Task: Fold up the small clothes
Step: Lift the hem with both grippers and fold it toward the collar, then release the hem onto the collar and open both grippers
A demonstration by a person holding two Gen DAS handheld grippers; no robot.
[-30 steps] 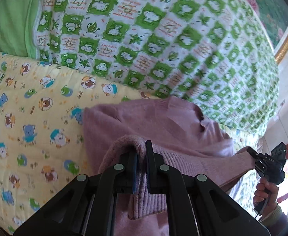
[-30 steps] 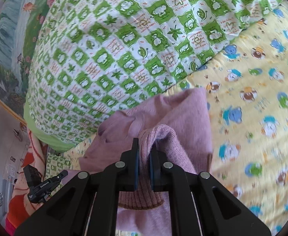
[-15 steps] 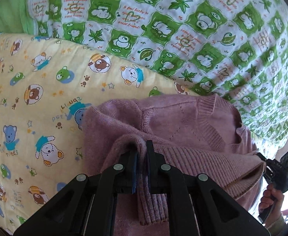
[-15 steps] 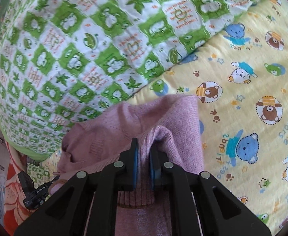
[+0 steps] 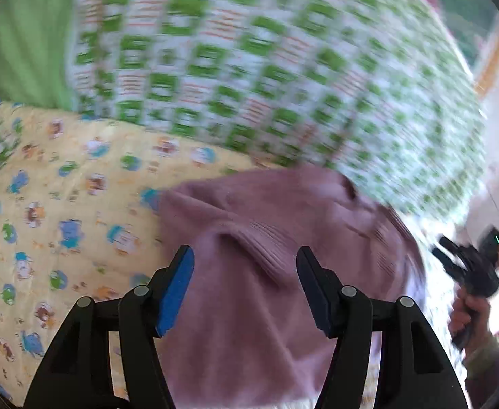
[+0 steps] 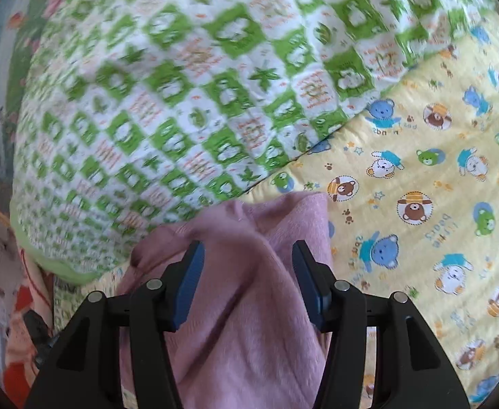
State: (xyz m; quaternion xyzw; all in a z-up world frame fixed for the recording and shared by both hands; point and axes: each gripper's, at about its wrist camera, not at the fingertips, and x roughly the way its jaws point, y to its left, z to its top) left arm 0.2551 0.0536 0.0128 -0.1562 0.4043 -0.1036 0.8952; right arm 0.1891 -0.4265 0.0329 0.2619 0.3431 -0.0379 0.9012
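A small mauve knit sweater (image 5: pixel 269 225) lies folded over on a yellow bear-print sheet (image 5: pixel 62 211). In the left wrist view my left gripper (image 5: pixel 244 257) stands over its ribbed hem, jaws opening, pads apart from the cloth that lies between and under them. In the right wrist view the same sweater (image 6: pixel 246 306) lies below my right gripper (image 6: pixel 247 250), whose jaws are also opening and no longer pinch the knit. At the far right of the left view a hand holds the right gripper's handle (image 5: pixel 470 272). The left view is blurred.
A thick quilt with green and white checks (image 6: pixel 181 102) bulges right behind the sweater. The yellow sheet (image 6: pixel 419 204) spreads to the right in the right wrist view. A bright green cover (image 5: pixel 21 58) lies at the far left.
Both grippers were shut on folds of the sweater's hem; both have let go and now stand open. The hem has dropped flat onto the sweater, and both cameras have pulled back.
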